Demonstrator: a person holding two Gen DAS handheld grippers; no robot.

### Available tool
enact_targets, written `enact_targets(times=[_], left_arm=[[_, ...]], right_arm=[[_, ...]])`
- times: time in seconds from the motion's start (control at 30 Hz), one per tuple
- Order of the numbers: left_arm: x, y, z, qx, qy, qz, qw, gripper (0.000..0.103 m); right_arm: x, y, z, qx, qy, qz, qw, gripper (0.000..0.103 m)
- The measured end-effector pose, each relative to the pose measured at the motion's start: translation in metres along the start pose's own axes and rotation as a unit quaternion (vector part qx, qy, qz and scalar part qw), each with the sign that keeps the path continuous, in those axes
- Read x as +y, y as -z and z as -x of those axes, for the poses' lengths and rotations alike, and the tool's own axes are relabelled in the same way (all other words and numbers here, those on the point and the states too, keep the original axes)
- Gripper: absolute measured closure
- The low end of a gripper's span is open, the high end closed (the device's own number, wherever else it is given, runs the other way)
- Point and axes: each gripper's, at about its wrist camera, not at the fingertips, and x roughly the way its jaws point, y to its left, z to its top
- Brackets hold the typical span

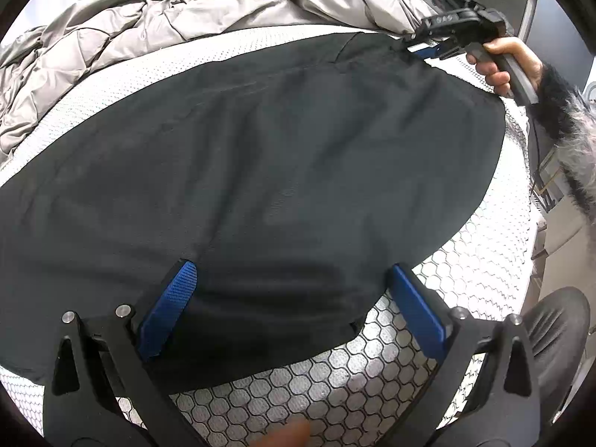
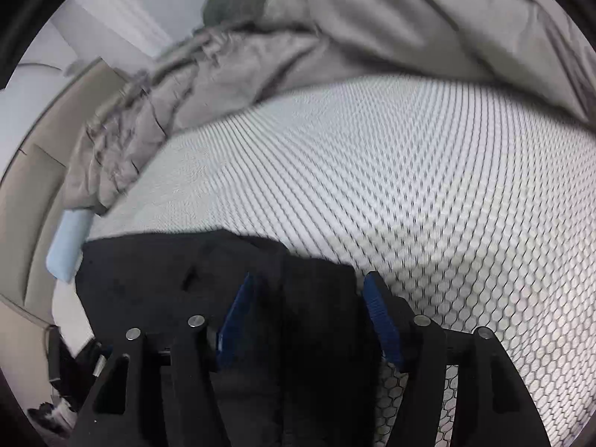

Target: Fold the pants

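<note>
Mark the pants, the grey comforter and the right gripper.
pants [image 1: 260, 156]: left wrist view, middle of the cloth.
grey comforter [image 1: 156, 11]: left wrist view, quilted top.
right gripper [image 2: 307, 320]: right wrist view, between its fingertips.

1. Our left wrist camera sits just behind the left tool [image 1: 294, 290], looking forward and steeply down, close over the near edge of the bed [image 1: 335, 383].
2. It faces across the black pants [image 1: 260, 156] toward the far edge, where the grey quilt [image 1: 149, 26] lies.
3. Our right wrist camera rides behind the right tool [image 2: 309, 305], also tilted down and very near the cloth.
4. We see the right tool [image 1: 421, 46] in the left view, at the bed's far right corner.
5. Both views share pants, mattress cover and quilt.
</note>
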Motion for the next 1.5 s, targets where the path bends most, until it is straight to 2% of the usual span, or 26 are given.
enact_targets(times=[0.07, 0.13, 0.2, 0.27, 0.3, 0.37, 0.43, 0.47, 0.53, 0.6, 0.63, 0.7, 0.77, 0.83, 0.87, 0.97, 1.03, 1.13, 1.2, 1.23, 1.27, 1.3, 1.4, 1.5], left_arm=[[0.001, 0.000, 0.000, 0.000, 0.001, 0.000, 1.0000, 0.001], [0.002, 0.000, 0.001, -0.001, 0.002, 0.000, 1.0000, 0.001], [0.004, 0.001, 0.001, -0.001, 0.002, -0.001, 1.0000, 0.001], [0.004, 0.000, 0.001, -0.001, 0.003, 0.000, 1.0000, 0.001], [0.004, 0.000, 0.001, -0.002, 0.003, -0.001, 1.0000, 0.001], [0.004, 0.000, 0.001, -0.003, 0.007, -0.001, 1.0000, 0.001], [0.004, 0.000, 0.001, -0.002, 0.006, -0.004, 1.0000, 0.001], [0.004, 0.000, 0.002, -0.003, 0.006, -0.005, 1.0000, 0.001], [0.005, 0.000, 0.002, -0.003, 0.006, -0.004, 1.0000, 0.001], [0.006, 0.000, 0.004, -0.006, 0.009, -0.002, 0.9999, 0.001], [0.007, 0.000, 0.006, -0.006, 0.011, 0.003, 0.9999, 0.001], [0.016, -0.001, 0.018, -0.005, 0.023, 0.021, 0.9995, 0.001], [0.035, -0.001, 0.039, -0.023, 0.029, 0.052, 0.9979, 0.001], [0.067, 0.001, 0.071, -0.061, 0.013, 0.095, 0.9935, 0.001], [0.082, 0.004, 0.082, -0.073, 0.001, 0.112, 0.9910, 0.001], [0.144, 0.025, 0.117, -0.098, -0.049, 0.193, 0.9751, 0.001], [0.195, 0.050, 0.134, -0.104, -0.072, 0.273, 0.9538, 0.001], [0.263, 0.094, 0.155, -0.102, -0.107, 0.375, 0.9154, 0.001], [0.302, 0.124, 0.167, -0.103, -0.125, 0.430, 0.8882, 0.001], [0.319, 0.137, 0.170, -0.100, -0.129, 0.457, 0.8744, 0.001], [0.329, 0.145, 0.171, -0.101, -0.127, 0.476, 0.8641, 0.001], [0.346, 0.157, 0.171, -0.105, -0.117, 0.502, 0.8506, 0.001], [0.376, 0.159, 0.165, -0.118, -0.085, 0.544, 0.8266, 0.003], [0.400, 0.149, 0.155, -0.126, -0.095, 0.561, 0.8124, 0.015]], right_arm=[[0.007, 0.000, -0.004, -0.007, 0.016, 0.017, 1.000, 0.044], [0.022, 0.001, 0.003, -0.035, 0.017, 0.049, 0.998, 0.060], [0.052, 0.008, 0.021, -0.084, 0.006, 0.133, 0.988, 0.064], [0.069, 0.013, 0.033, -0.105, -0.002, 0.183, 0.977, 0.066], [0.074, 0.010, 0.034, -0.112, 0.030, 0.193, 0.974, 0.066], [0.062, 0.001, 0.029, -0.103, 0.083, 0.167, 0.977, 0.066], [0.046, -0.005, 0.006, -0.065, 0.126, 0.133, 0.981, 0.066], [0.045, -0.003, -0.011, -0.048, 0.155, 0.131, 0.978, 0.065], [0.048, -0.002, -0.036, -0.018, 0.198, 0.126, 0.972, 0.059], [0.046, -0.001, -0.035, -0.023, 0.216, 0.103, 0.971, 0.052], [0.048, 0.000, -0.029, -0.033, 0.228, 0.094, 0.969, 0.043], [0.057, 0.006, -0.008, -0.066, 0.249, 0.078, 0.963, 0.039], [0.072, 0.022, 0.018, -0.107, 0.266, 0.076, 0.955, 0.033], [0.095, 0.044, 0.039, -0.140, 0.249, 0.066, 0.956, 0.010], [0.105, 0.056, 0.046, -0.151, 0.232, 0.062, 0.959, 0.008], [0.142, 0.097, 0.049, -0.166, 0.183, 0.061, 0.967, 0.004], [0.160, 0.124, 0.050, -0.185, 0.146, 0.050, 0.970, 0.004], [0.174, 0.143, 0.041, -0.205, 0.092, 0.024, 0.974, 0.003], [0.178, 0.156, 0.038, -0.215, 0.081, 0.009, 0.973, 0.003], [0.176, 0.161, 0.036, -0.211, 0.078, 0.000, 0.974, 0.003], [0.173, 0.165, 0.035, -0.207, 0.073, -0.010, 0.975, 0.003], [0.165, 0.168, 0.034, -0.203, 0.062, -0.024, 0.977, 0.003], [0.138, 0.172, 0.035, -0.194, 0.040, -0.070, 0.978, 0.003], [0.119, 0.174, 0.041, -0.204, 0.039, -0.089, 0.974, 0.003]])
